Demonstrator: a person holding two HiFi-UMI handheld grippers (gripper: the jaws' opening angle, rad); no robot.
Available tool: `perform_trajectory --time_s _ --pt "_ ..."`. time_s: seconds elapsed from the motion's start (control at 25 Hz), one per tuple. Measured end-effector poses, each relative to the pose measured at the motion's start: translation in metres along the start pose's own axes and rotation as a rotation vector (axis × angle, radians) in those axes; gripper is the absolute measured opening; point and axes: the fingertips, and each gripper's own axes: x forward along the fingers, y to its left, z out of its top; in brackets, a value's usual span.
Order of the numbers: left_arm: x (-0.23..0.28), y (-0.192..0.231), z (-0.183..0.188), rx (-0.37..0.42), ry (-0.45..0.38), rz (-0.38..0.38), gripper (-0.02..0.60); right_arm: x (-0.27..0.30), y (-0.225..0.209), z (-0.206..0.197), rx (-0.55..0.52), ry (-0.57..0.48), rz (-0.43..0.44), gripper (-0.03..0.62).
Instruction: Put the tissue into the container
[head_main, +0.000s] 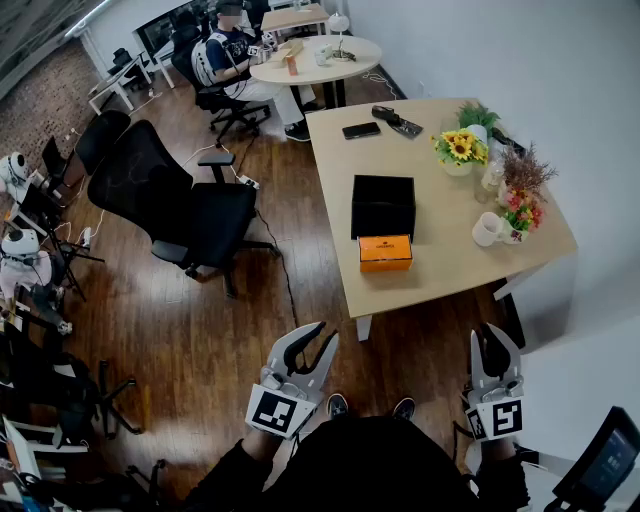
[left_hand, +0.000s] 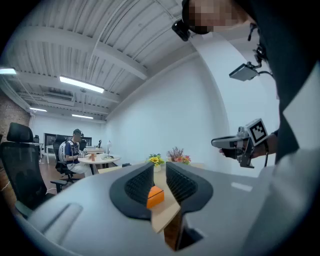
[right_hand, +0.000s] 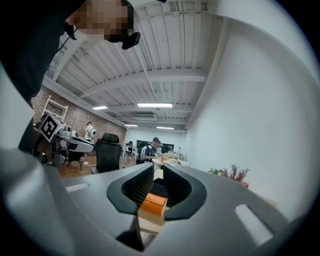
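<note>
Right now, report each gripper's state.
Left gripper: closed, holding nothing.
Right gripper: closed, holding nothing.

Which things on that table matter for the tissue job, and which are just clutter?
Job: orange tissue box; black container.
Lying about: phone; sunflowers; white mug; office chair.

Person in black top with long black sleeves; dark shoes, pale soles. Held: left gripper and right gripper, pale grey shells, black ribbed pads, 2 cubes of black-and-white square markers.
</note>
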Motion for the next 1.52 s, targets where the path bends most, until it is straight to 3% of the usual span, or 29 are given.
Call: perform_trajectory --time_s 0.08,0.36,0.52,0.76,1.0,1.2,1.4,1.52 --pt "0.000 0.013 -0.010 0.001 0.029 -0.018 0.156 0.012 0.010 -0.006 0.010 0.018 0.005 0.090" --pt "-0.002 0.049 -0.040 0.005 0.083 -0.064 0.173 0.044 0.043 -0.015 -0.010 0.049 -0.025 0.106" --pt "0.008 0.062 -0.059 -0.005 0.131 -0.074 0.326 0.058 0.052 -0.041 -0.013 0.137 -0.009 0.346" --pt "0.038 0.066 -0.087 0.000 0.233 -0.118 0.348 0.087 0.037 -0.065 0.016 0.193 0.015 0.364" --pt "0.092 0.075 -0.122 -0.013 0.341 -0.093 0.353 0.138 0.014 -0.126 0.092 0.292 0.121 0.397" --pt "0.146 0.084 -0.162 -0.077 0.470 -0.057 0.394 0.183 -0.001 -0.178 0.124 0.384 0.236 0.434" --pt "0.183 0.089 -0.207 -0.139 0.629 -0.029 0.397 0.216 -0.005 -0.227 0.165 0.491 0.350 0.447" --pt "0.200 0.094 -0.224 -0.191 0.667 0.008 0.396 0.232 -0.008 -0.252 0.178 0.543 0.414 0.440"
